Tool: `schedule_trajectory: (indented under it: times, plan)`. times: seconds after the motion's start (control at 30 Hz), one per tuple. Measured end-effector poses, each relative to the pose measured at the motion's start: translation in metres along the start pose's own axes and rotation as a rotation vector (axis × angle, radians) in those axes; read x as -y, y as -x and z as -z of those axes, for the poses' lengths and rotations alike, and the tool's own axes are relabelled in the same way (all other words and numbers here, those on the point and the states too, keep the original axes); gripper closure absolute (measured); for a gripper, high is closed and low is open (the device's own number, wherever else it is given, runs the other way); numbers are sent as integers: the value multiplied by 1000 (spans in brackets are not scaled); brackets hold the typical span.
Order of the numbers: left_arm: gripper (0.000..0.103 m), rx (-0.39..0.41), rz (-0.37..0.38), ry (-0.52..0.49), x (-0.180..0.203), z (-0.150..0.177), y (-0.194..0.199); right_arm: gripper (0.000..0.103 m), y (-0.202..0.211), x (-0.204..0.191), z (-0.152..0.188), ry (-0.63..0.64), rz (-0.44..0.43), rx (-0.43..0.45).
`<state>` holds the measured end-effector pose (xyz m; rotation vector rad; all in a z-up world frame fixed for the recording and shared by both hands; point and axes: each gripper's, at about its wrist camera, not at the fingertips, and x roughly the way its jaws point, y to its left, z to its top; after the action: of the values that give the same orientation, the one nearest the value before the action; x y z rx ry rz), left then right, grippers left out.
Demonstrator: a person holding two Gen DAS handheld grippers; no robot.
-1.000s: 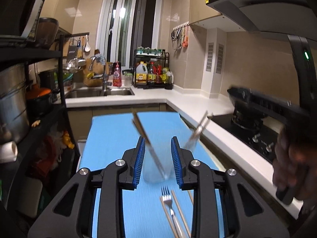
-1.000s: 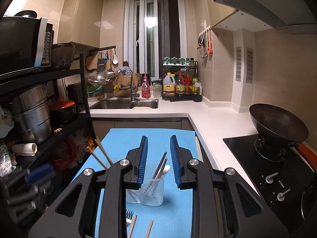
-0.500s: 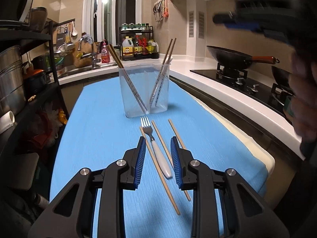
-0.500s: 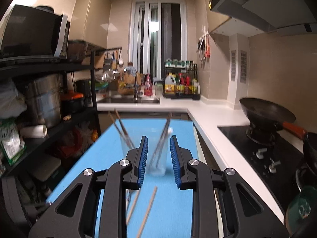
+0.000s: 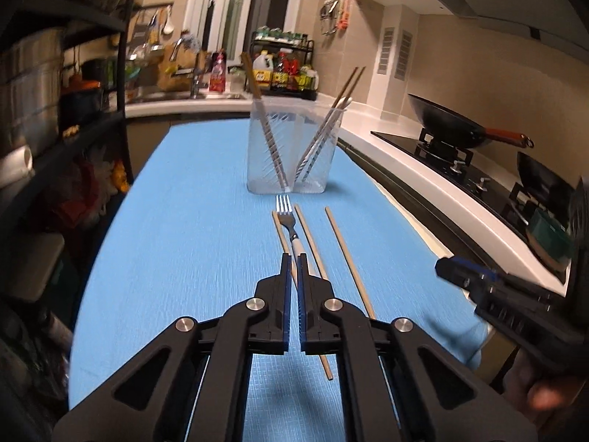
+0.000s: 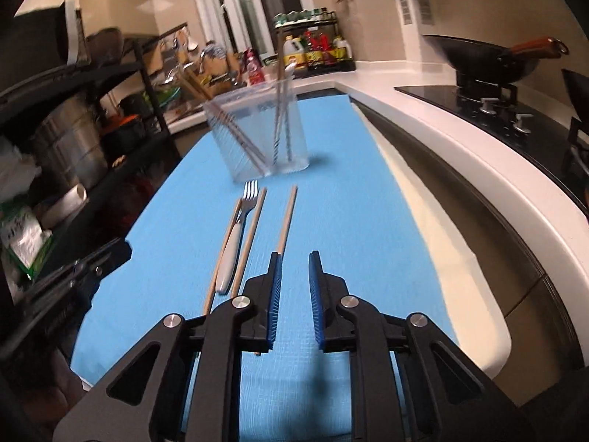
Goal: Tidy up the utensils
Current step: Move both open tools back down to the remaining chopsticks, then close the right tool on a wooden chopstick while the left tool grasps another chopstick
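The left hand-held gripper sits low over the blue mat, its jaws just closed on a thin wooden chopstick lying left of the fork. The fork's white handle runs under the right finger. Two more chopsticks lie to the right. Beyond the fork's tines a clear container holds utensils leaning left and right. The right hand-held gripper enters from the right edge, blurred, jaw state unclear.

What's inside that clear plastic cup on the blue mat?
The clear cup holds chopsticks leaning left and right, plus something white-tipped among the right ones. The ribbed, cloudy wall blurs their lower ends, so I cannot count them exactly.
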<state>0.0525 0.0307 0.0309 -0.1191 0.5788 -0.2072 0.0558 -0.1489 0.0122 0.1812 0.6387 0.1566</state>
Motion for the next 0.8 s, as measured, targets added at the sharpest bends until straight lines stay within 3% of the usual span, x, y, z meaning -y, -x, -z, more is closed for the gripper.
schedule_trajectory:
  times: [0.2, 0.33, 0.6, 0.63, 0.67, 0.73, 0.8]
  plan:
    - [100, -109, 35, 120, -20, 13, -25, 84, -39, -12, 15, -10, -40, -163]
    - [100, -195, 88, 190, -25, 27, -41, 84, -51, -20, 23, 25, -20, -198]
    - [100, -245, 116, 148, -4, 37, -54, 87, -55, -27, 31, 93, 29, -223]
    - [98, -245, 110, 139, -1, 37, -54, 89, -54, -25, 32, 102, 39, -221]
    - [96, -245, 98, 127, 3, 37, -55, 98, -53, -24, 32, 109, 53, -221]
    - [88, -245, 81, 107, 7, 37, -57, 98, -51, -20, 32, 108, 76, -218]
    - [88, -251, 63, 89, 11, 38, -59, 98, -50, -15, 31, 94, 88, -217]
